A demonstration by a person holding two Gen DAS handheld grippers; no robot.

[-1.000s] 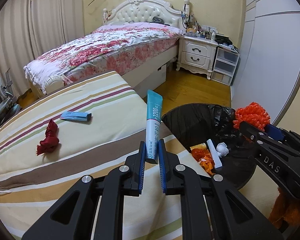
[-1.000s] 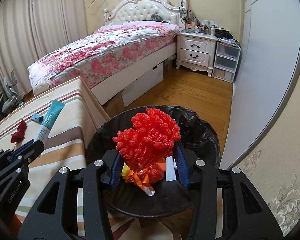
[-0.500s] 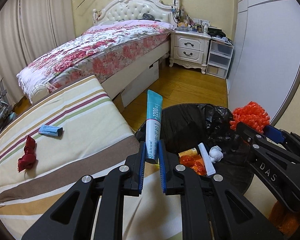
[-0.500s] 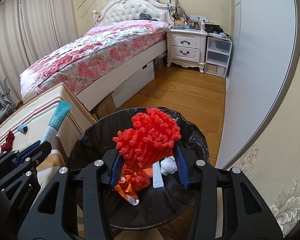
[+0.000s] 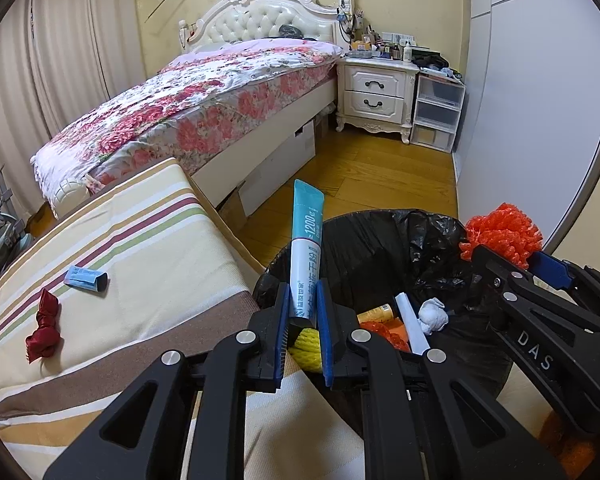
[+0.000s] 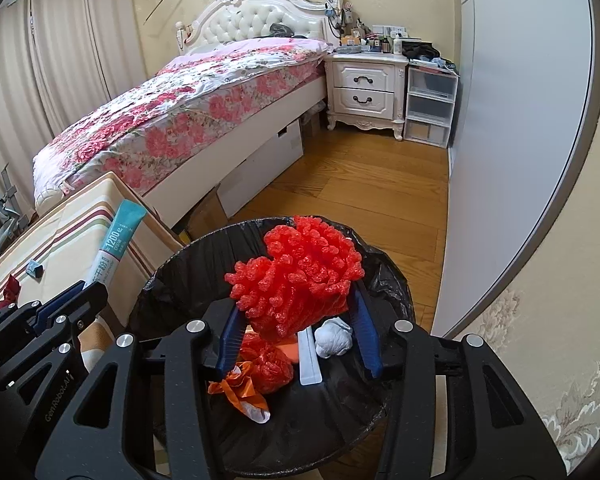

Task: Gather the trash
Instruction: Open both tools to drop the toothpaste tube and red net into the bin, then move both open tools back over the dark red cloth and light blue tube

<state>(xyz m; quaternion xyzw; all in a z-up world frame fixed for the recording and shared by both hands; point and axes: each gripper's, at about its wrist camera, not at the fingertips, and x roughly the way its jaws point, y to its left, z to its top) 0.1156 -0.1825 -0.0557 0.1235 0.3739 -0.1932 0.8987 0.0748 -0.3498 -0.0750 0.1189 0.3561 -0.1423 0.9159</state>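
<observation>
My left gripper [image 5: 303, 300] is shut on the lower end of a teal-and-white tube [image 5: 306, 240], which stands upright over the near left rim of the black-lined trash bin [image 5: 380, 232]. My right gripper [image 6: 296, 300] hangs over the bin's mouth [image 6: 172, 272] with a bunched red foam net [image 6: 300, 272] between its blue pads. Its jaws are opening, and the pads still touch the net. In the bin lie a white wad [image 6: 332, 338], a white strip, orange wrappers [image 6: 268, 364] and something yellow [image 5: 306, 346]. A crumpled red wrapper [image 5: 44, 328] and a small blue packet [image 5: 85, 278] lie on the striped cushion [image 5: 140, 240].
The striped cushion borders the bin on the left. Behind it stands a bed with a floral cover [image 5: 204, 100], then a white nightstand [image 5: 374, 92] and plastic drawers [image 5: 438, 112]. A white wardrobe door [image 6: 512, 140] runs along the right. Wooden floor [image 6: 360, 200] lies beyond the bin.
Both grippers have shifted right, off the cushion and toward the bin. The tube now stands over the bin's rim, and the red net hangs over the trash inside.
</observation>
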